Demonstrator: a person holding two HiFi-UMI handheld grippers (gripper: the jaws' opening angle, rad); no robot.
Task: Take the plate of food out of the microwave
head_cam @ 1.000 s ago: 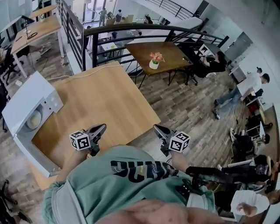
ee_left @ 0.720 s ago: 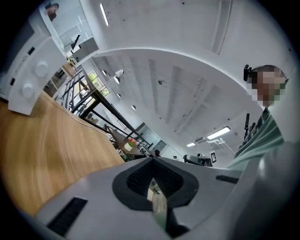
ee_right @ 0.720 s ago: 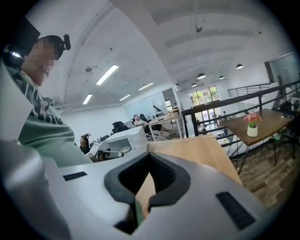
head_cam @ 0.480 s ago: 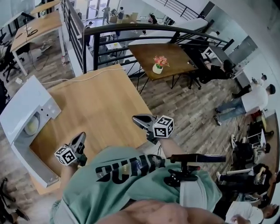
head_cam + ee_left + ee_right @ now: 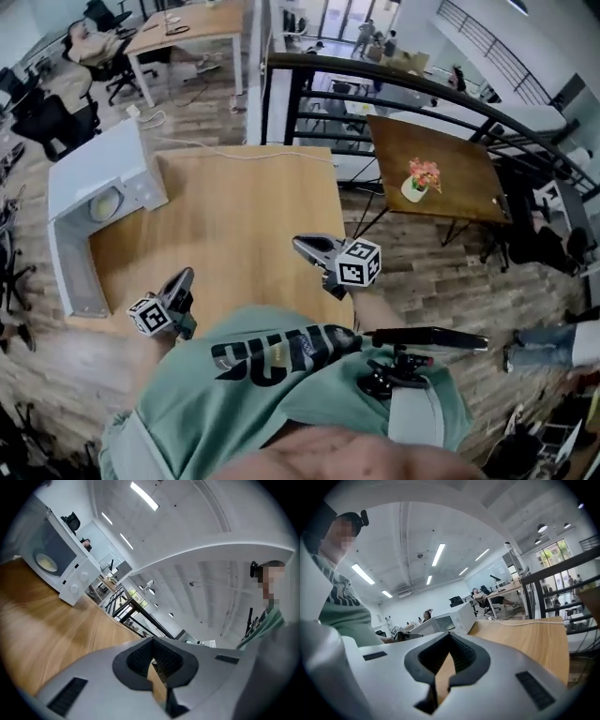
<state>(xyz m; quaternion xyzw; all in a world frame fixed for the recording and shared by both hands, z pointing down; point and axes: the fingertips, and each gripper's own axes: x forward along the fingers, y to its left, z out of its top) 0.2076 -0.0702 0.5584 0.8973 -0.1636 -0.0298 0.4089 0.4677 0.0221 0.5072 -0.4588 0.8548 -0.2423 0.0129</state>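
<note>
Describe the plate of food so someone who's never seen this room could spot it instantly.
Find the large wooden table beside the black railing; a white microwave stands at its far left corner. The plate of food is the pale round disc inside the microwave's cavity, the only round thing on that table.

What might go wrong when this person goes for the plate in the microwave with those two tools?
The left gripper and right gripper both have shut, empty jaws; reaching in like that might shove the plate deeper into the microwave. The door, which looks swung open, juts out near the left gripper and may get bumped. Held by one edge, the plate could tip.
</note>
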